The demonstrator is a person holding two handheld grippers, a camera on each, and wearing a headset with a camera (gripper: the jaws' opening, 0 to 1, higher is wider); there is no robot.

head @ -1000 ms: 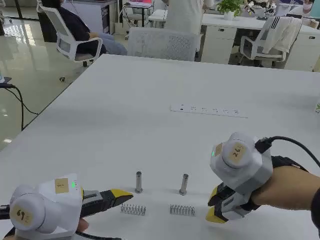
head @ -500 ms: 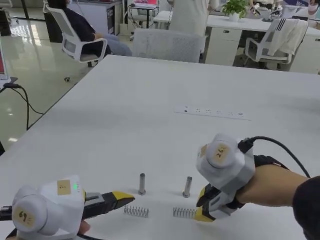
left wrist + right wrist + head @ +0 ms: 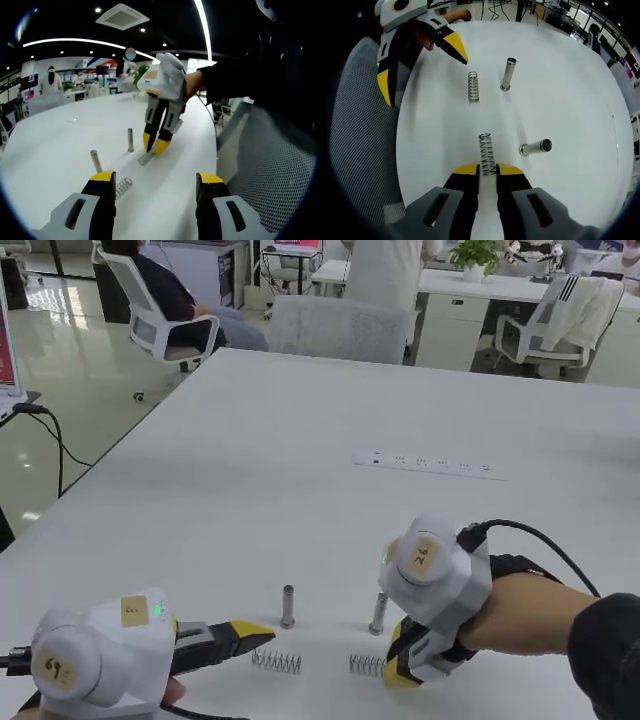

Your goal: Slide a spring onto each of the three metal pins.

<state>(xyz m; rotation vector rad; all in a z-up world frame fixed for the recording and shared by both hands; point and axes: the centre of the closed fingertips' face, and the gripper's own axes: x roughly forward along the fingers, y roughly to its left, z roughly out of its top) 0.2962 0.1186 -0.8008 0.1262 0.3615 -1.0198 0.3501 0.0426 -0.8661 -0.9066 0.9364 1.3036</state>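
A round tan sticker point(image 3: 52, 667) on the back cap of the left tool point(image 3: 252, 633) carries a handwritten number that looks like 69. A second sticker point(image 3: 424, 553) on top of the right tool point(image 3: 402, 674) seems to read 26. The mark on the left tool's small square label point(image 3: 134, 611) is too small to read.

White left gripper point(image 3: 262, 633) and right gripper point(image 3: 398, 676), yellow-tipped black jaws, black cable point(image 3: 530, 535), dark sleeve point(image 3: 605, 645).

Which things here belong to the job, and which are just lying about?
Job: gripped spring, loose spring, left-hand pin, right-hand pin, left claw, right claw.
Lying about: power strip, grey chair, potted plant.
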